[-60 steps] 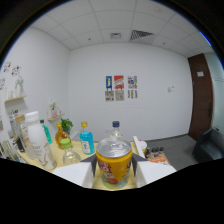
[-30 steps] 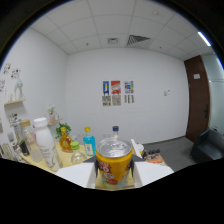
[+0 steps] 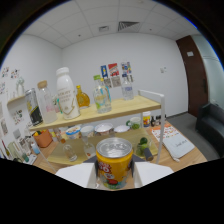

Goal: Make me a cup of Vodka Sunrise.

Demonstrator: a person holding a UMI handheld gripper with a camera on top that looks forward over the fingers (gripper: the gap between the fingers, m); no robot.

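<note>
Gripper view showed my fingers (image 3: 114,175) pinching the yellow can (image 3: 114,162) from both sides, holding it up near me, in front of the shelf (image 3: 107,110) of bottles. I judged I was carrying the juice for the drink; next I needed a cup, perhaps among the glasses (image 3: 75,149) farther left.

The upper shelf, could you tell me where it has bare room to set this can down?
The upper shelf is bare past the clear bottle, out to its white end frame. Its other end is crowded: the white bottle and neighbours. The fingers grip the can.
</note>
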